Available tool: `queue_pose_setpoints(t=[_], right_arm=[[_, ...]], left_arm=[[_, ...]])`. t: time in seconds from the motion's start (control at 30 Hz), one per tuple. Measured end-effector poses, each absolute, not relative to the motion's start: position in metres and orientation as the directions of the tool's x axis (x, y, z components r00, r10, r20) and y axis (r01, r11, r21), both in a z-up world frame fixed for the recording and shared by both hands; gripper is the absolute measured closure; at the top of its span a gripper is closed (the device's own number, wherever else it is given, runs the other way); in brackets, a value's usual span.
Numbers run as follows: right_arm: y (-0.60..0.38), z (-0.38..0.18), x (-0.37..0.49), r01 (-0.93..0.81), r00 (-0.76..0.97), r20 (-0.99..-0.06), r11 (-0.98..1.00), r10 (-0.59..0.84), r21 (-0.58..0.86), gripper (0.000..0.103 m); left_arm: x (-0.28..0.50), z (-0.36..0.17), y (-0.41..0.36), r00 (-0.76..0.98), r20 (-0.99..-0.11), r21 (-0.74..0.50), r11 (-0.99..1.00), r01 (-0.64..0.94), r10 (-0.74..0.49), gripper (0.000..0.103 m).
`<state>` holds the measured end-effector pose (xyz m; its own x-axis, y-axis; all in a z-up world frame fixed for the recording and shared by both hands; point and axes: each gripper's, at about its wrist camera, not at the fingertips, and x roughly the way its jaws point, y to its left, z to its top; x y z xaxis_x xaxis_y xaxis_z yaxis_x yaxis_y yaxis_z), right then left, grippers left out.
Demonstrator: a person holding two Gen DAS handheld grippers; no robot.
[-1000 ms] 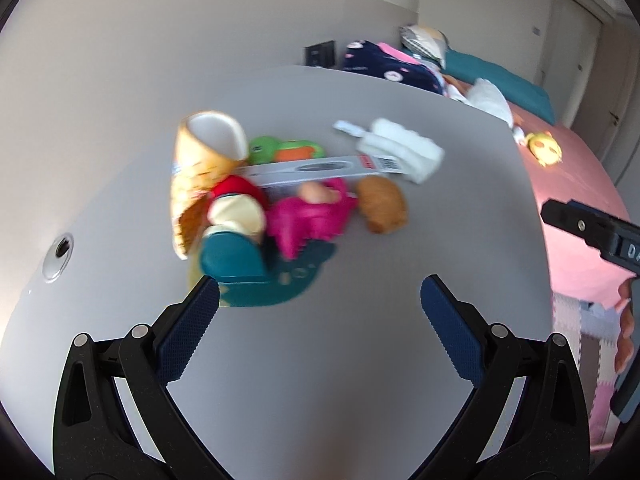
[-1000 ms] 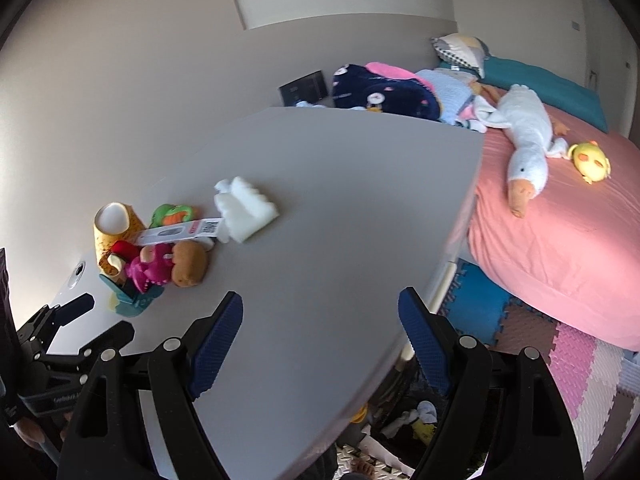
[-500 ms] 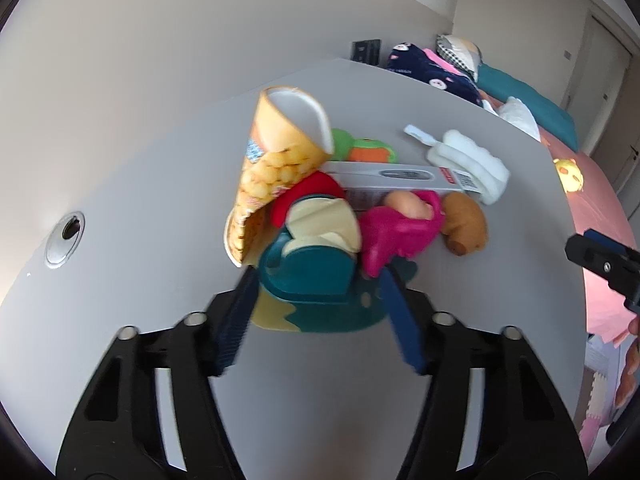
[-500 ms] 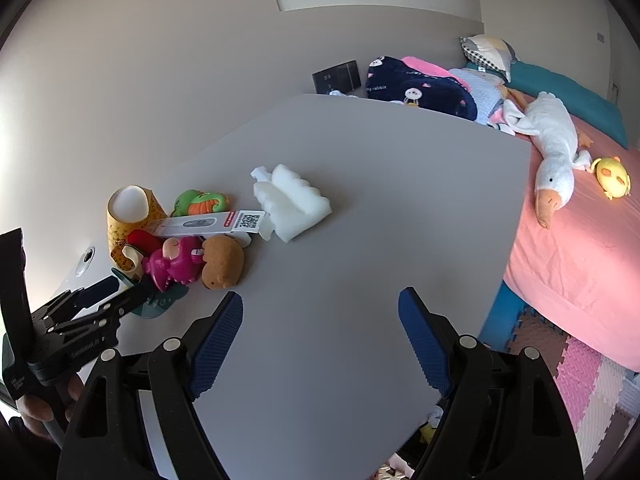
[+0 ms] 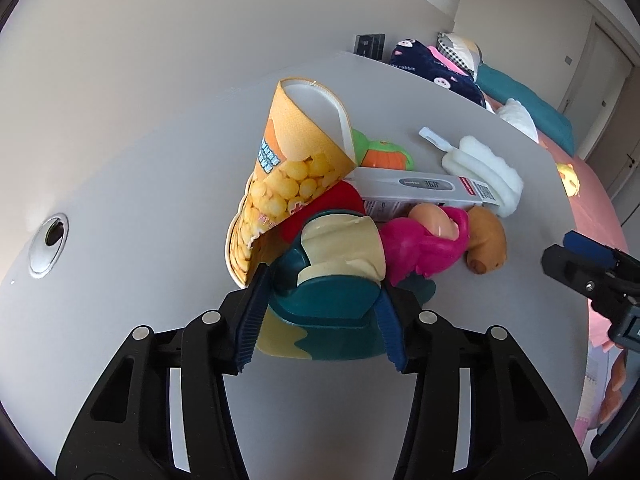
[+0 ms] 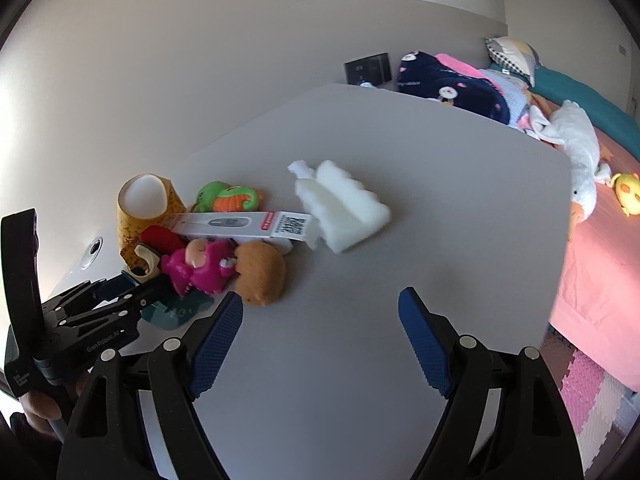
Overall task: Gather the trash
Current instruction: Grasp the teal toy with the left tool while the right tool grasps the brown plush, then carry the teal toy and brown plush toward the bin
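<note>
Trash pile sits at the left side of the grey tabletop (image 6: 400, 360): torn popcorn cup (image 5: 296, 172), teal toy (image 5: 324, 304) with a cream cap, pink toy (image 5: 424, 248), brown plush (image 5: 486, 240), green-and-orange toy (image 5: 380, 154), thermometer box (image 5: 420, 188), white foam piece (image 5: 488, 172).

Left claw (image 5: 320, 320) is clamped on the teal toy; both blue pads press its sides, just above a teal-and-yellow flat piece under it. Popcorn cup leans against the toy's left side, touching the left finger tip.

Right claw (image 6: 320, 332) is spread wide, nothing between its fingers, hovering over bare tabletop near the brown plush (image 6: 260, 276).

Left view only: the box's thermometer picture reads 36.0, cup print detail, round cable grommet (image 5: 48, 244) at left, contact of pads on toy. The right claw shows there only as a black-and-blue tip at the right edge.

Right view only: whole pile layout; the thermometer box (image 6: 244, 224) lies across the pile, its QR end touching the foam piece (image 6: 344, 208); the green-and-orange toy (image 6: 228, 198) sits behind the box; the popcorn cup (image 6: 144, 204) is farthest left. Left claw (image 6: 120, 296) seen from the side at the pile's left edge; what it grips is mostly hidden there. Beyond the tabletop: bed (image 6: 600, 248) with pink sheet, white goose plush (image 6: 580, 148), yellow toy (image 6: 628, 192), foam floor mat (image 6: 592, 400).
</note>
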<state>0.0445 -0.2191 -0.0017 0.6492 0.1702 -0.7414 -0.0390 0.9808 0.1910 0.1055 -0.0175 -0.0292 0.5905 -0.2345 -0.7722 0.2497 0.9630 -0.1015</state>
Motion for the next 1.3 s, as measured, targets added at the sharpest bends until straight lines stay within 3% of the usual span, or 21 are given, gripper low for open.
queue_pose_setpoints(t=[0.43, 0.53, 0.63, 0.87, 1.3], right_arm=[[-0.177, -0.014, 0.076, -0.107, 0.614, -0.769, 0.984, 0.180, 0.145, 0.023], [-0.174, -0.016, 0.080, -0.123, 0.599, -0.775, 0.980, 0.200, 0.157, 0.038], [-0.173, -0.022, 0.084, -0.126, 0.572, -0.795, 0.979, 0.203, 0.159, 0.064], [-0.175, -0.017, 0.073, -0.140, 0.593, -0.782, 0.981, 0.194, 0.138, 0.065], [-0.197, 0.011, 0.045, -0.116, 0.647, -0.735, 0.980, 0.200, 0.165, 0.065]], left_arm=[[0.107, -0.024, -0.009, 0.596, -0.762, -0.115, 0.959, 0.258, -0.252, 0.058], [0.107, -0.020, -0.006, 0.597, -0.758, -0.130, 0.957, 0.259, -0.265, 0.061], [0.105, -0.016, -0.004, 0.597, -0.751, -0.147, 0.953, 0.266, -0.282, 0.063], [0.103, -0.011, -0.001, 0.586, -0.741, -0.197, 0.941, 0.274, -0.326, 0.064], [0.083, 0.009, -0.006, 0.655, -0.690, -0.177, 0.949, 0.262, -0.310, 0.064]])
